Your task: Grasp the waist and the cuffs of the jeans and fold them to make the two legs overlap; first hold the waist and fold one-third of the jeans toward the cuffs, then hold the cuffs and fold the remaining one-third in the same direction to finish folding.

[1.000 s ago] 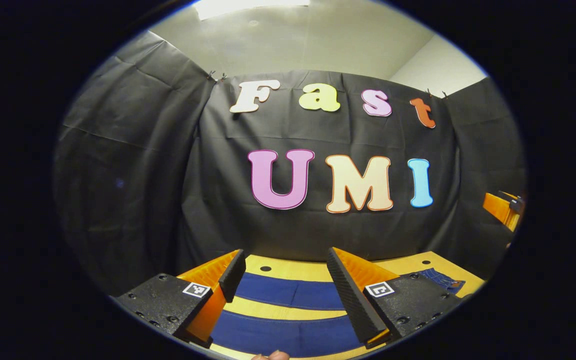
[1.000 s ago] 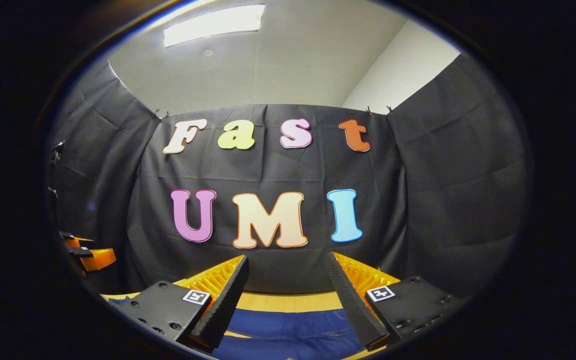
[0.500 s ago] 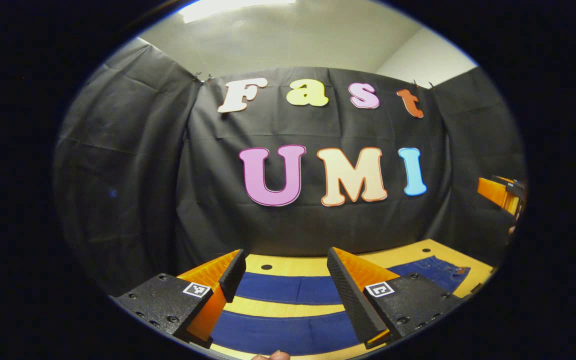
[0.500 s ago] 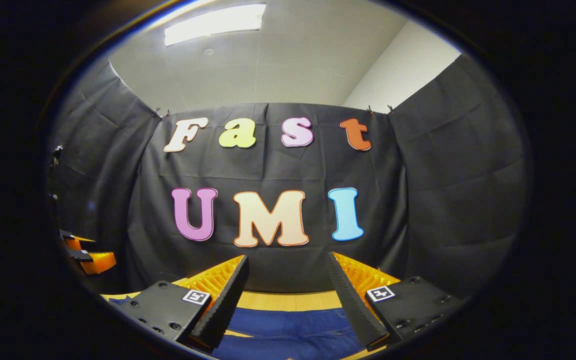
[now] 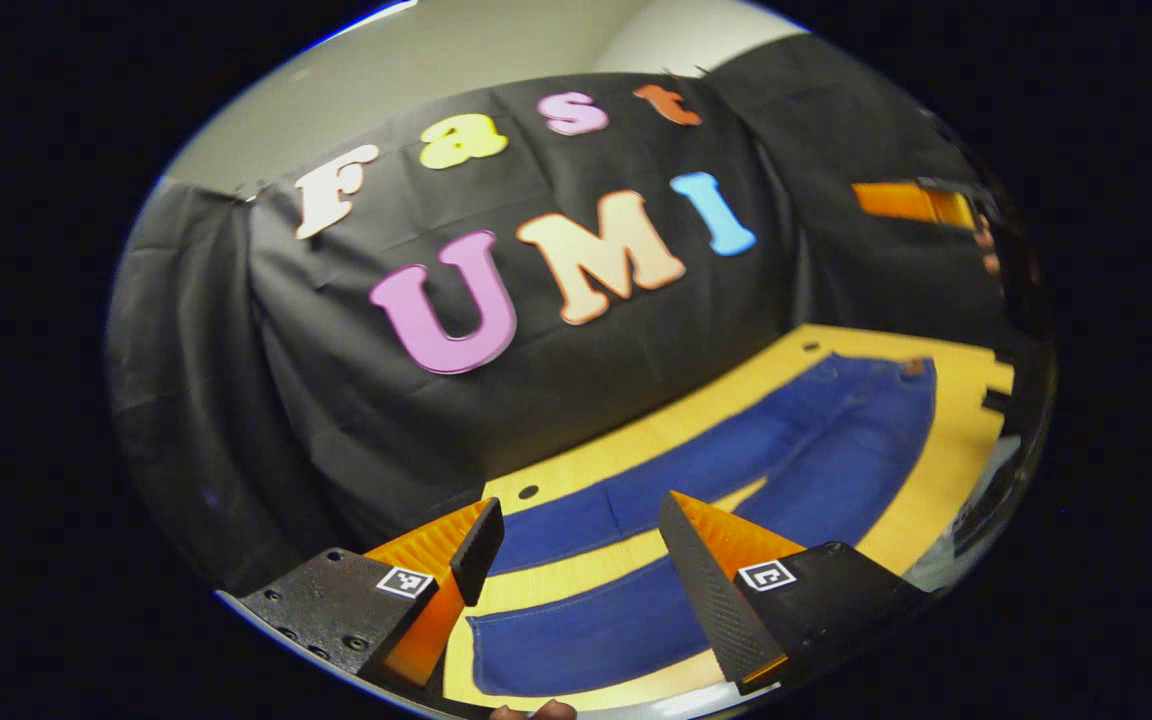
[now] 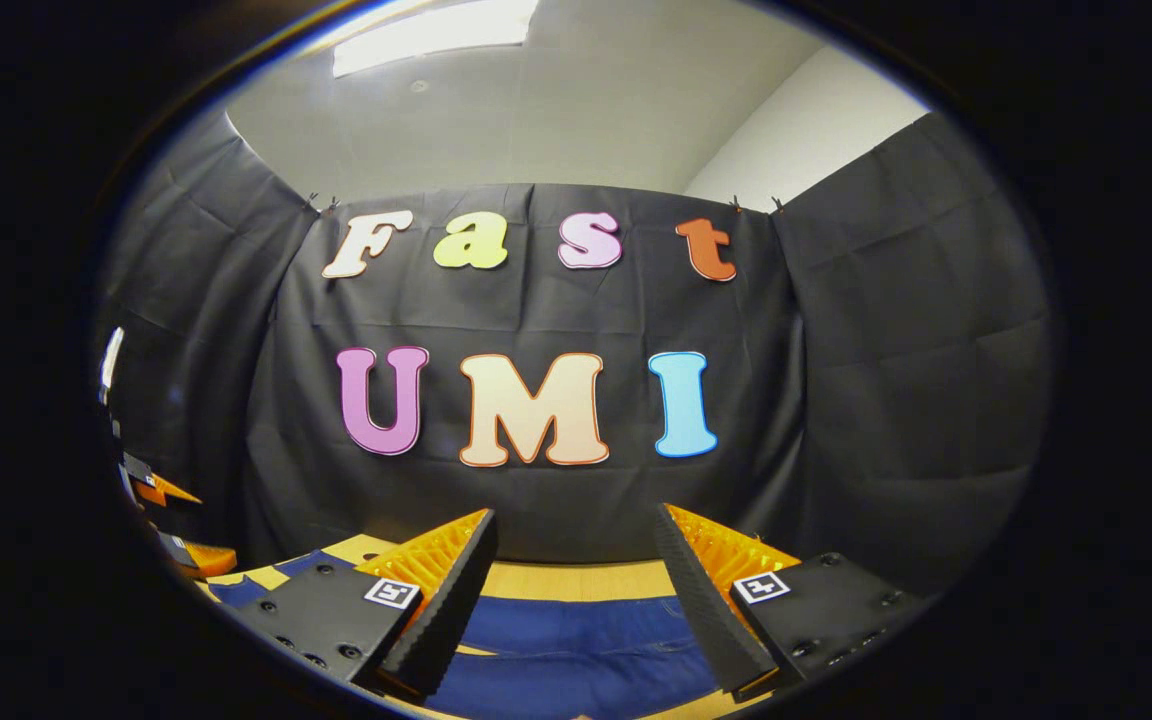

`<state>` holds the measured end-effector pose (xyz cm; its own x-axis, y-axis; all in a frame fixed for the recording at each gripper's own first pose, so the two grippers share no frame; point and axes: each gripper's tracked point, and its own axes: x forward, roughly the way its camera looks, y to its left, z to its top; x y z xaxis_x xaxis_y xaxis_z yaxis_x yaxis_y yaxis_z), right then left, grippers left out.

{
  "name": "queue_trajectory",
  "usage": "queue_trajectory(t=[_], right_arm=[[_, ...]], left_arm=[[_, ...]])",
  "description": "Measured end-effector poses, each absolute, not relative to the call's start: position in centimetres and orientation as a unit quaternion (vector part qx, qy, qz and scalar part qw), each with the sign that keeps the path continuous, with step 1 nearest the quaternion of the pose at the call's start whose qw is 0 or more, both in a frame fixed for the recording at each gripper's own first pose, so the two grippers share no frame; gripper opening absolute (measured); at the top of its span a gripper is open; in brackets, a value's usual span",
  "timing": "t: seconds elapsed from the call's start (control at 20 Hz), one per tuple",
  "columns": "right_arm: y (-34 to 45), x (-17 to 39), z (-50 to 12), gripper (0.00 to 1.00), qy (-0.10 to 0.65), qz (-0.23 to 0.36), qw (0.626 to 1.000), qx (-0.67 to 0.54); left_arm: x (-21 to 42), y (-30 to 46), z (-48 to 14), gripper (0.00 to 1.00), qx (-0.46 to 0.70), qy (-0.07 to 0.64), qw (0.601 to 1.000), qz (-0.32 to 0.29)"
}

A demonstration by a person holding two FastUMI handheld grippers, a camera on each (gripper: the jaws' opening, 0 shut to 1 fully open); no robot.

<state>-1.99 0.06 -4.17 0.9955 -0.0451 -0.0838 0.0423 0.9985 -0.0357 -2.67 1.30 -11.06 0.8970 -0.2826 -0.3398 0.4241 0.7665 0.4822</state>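
Your left tool (image 5: 581, 545) hangs wide apart with nothing between its fingers, tilted over the cuff end of the jeans (image 5: 736, 470). Out past the fingertips, the two legs lie flat and side by side on the tabletop (image 5: 946, 470), a strip of yellow board showing between them. They run away toward the waist at the far right of the left gripper view. The near cuff sits just below your left tool, its hem close to the tabletop edge. High on the right of that view, your other tool (image 5: 911, 200) hovers well above the waist.

Your right tool (image 6: 576, 565) is spread too, gripping nothing, level and facing the booth wall. Below its fingers the upper part of the jeans (image 6: 576, 650) lies flat on the tabletop (image 6: 576, 580). At the far left of the right gripper view, your left tool (image 6: 171, 520) shows as orange and black.
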Motion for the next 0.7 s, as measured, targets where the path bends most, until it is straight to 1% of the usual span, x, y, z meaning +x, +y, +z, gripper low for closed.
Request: queue_trajectory(t=[0.15,0.3,0.45,0.7], right_arm=[[-0.4,-3.1,-5.2,0.98,0.045,-0.037,0.998,-0.022],[-0.9,-4.1,-6.7,0.98,0.062,-0.051,0.996,-0.027],[-1.4,-4.6,-6.9,0.98,0.07,-0.062,0.995,-0.032],[-2.0,-4.8,-7.2,0.98,0.077,-0.075,0.993,-0.049]], left_arm=[[-4.0,2.2,-15.7,0.95,0.343,0.165,0.897,-0.225],[-5.5,3.7,-21.0,0.95,0.388,0.219,0.859,-0.252],[-6.5,5.6,-24.9,0.95,0.431,0.262,0.822,-0.264],[-7.1,8.6,-29.6,0.95,0.482,0.315,0.768,-0.28]])
